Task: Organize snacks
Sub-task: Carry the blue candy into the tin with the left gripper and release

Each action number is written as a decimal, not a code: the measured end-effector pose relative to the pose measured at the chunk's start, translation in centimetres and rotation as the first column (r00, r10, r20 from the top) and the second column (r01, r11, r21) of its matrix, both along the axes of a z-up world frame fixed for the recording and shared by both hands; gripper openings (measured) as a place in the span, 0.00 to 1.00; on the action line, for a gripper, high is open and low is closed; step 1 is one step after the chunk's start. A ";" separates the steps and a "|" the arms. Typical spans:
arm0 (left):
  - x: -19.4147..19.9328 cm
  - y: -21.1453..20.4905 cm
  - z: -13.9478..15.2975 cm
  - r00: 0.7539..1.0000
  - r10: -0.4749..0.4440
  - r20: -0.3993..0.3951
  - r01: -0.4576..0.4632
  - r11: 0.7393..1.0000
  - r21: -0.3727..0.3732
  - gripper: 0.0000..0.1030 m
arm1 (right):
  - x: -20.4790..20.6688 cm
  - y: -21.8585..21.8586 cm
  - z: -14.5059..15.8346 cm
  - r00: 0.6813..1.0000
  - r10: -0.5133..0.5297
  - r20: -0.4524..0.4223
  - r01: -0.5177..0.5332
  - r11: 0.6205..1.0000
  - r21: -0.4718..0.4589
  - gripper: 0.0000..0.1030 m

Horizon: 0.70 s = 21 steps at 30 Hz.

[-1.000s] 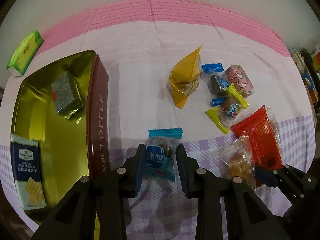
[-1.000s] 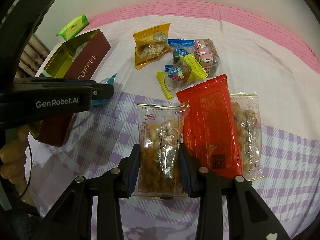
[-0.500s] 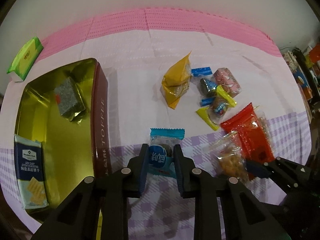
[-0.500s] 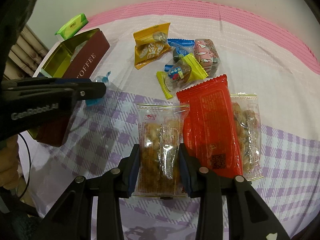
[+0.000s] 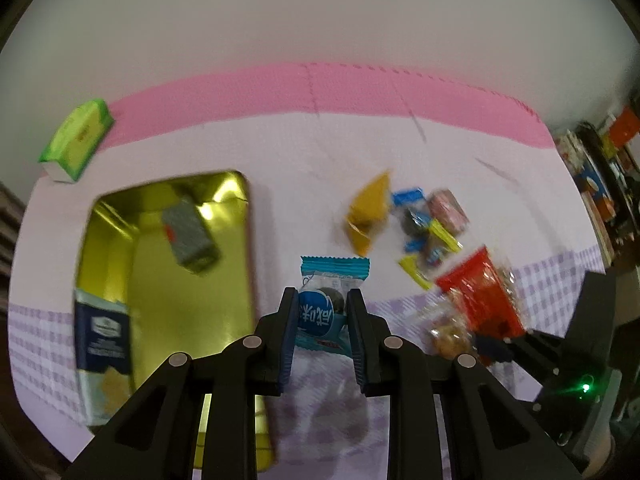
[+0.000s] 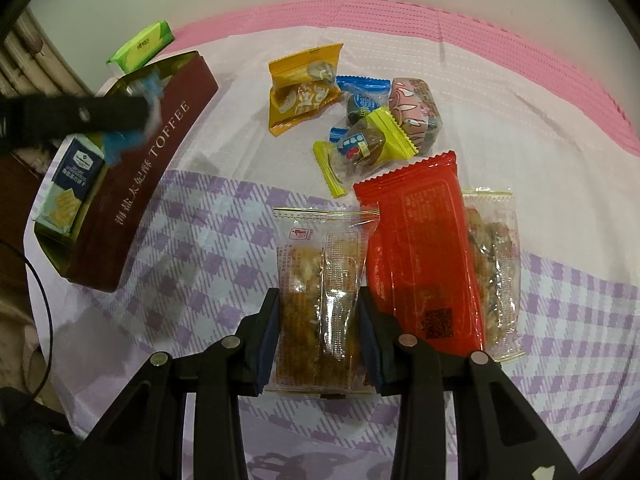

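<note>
A cloth (image 6: 460,92), pale with a pink band at the far edge and purple checks nearer, covers the tabletop. On its left side sits an open tin (image 5: 168,280), gold inside and dark red outside with "TOFFEE" on its wall; a navy cracker packet (image 5: 103,344) lies at its near end and a grey wrapped block (image 5: 190,236) at its far end. A green packet (image 5: 78,138) lies on the cloth beyond the tin. To the right, a red packet (image 6: 420,248) lies flat over part of a clear packet of brown snack (image 6: 494,264). Just left of the red one lies a second clear snack packet (image 6: 320,292), and the right hand-held gripper (image 6: 320,336) has its fingers pressed against both long sides of it while it rests on the cloth. Farther back is a loose cluster: a yellow pouch (image 6: 304,88), a pink wrapped sweet (image 6: 416,108), a yellow-ended candy (image 6: 360,148) and a blue-ended candy (image 6: 362,96). The left hand-held gripper (image 5: 323,320) is nearly closed on a small teal-wrapped cookie (image 5: 326,308), held off the cloth beside the tin's right wall.
</note>
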<state>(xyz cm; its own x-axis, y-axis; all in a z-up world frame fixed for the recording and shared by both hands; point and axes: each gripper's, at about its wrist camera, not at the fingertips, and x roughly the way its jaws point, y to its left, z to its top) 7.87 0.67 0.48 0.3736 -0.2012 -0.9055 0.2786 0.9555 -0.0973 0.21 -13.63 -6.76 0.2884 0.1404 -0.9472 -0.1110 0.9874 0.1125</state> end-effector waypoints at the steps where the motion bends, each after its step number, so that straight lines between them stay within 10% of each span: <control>1: 0.4 0.7 0.1 1.000 0.017 0.010 -0.017 1.000 0.012 0.24 | 0.0 0.0 0.0 1.000 0.001 0.000 -0.001 1.000 -0.003 0.34; 21: 7.9 11.8 -5.3 0.978 0.207 -0.008 -0.199 0.949 0.244 0.24 | 0.3 0.8 -0.2 1.000 0.002 -0.014 -0.003 0.998 -0.055 0.34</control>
<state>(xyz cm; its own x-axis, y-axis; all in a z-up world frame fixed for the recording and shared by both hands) 15.72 12.50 -4.85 0.3528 0.1014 -0.9302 0.0771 0.9876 0.1369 0.51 -12.81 -6.94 0.2748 0.0884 -0.9574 -0.1127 0.9919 0.0593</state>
